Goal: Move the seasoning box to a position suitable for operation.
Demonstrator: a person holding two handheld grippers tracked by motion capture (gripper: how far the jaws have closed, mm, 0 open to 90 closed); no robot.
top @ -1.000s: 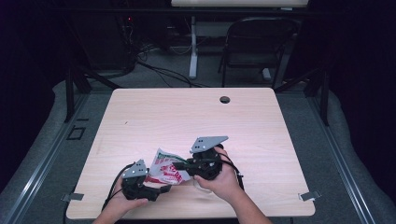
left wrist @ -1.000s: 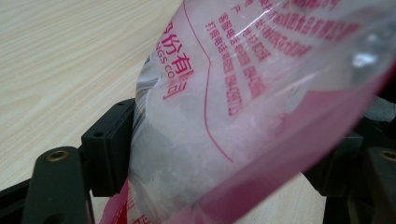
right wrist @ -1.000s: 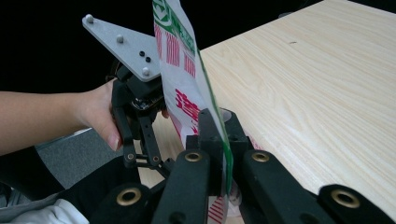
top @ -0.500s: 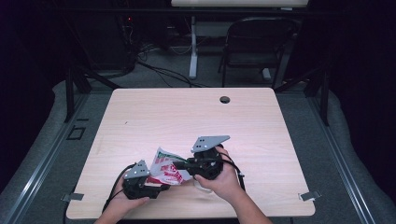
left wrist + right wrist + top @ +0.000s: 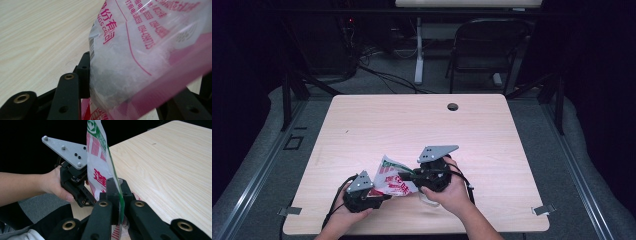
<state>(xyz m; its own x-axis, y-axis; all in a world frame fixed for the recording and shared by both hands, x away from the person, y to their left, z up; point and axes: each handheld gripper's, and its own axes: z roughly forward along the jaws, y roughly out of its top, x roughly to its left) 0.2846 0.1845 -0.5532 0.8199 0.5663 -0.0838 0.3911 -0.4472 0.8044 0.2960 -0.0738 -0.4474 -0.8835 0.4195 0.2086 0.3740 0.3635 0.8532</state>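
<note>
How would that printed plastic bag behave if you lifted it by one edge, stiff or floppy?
Probably floppy: the plastic bag is thin, creased film, see-through in the left gripper view. It looks light, with no bulge of contents. Likely slippery, being glossy; the right gripper has its jaws shut on one edge.

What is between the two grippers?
The plastic bag spans between the left gripper and right gripper, seen in the high view.

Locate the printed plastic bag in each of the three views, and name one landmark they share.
High view: printed plastic bag low centre, between both grippers.
Left gripper view: bag across the right side, between the jaws.
Right gripper view: bag edge-on, upright at centre.
Shared landmark: the wooden table.
</note>
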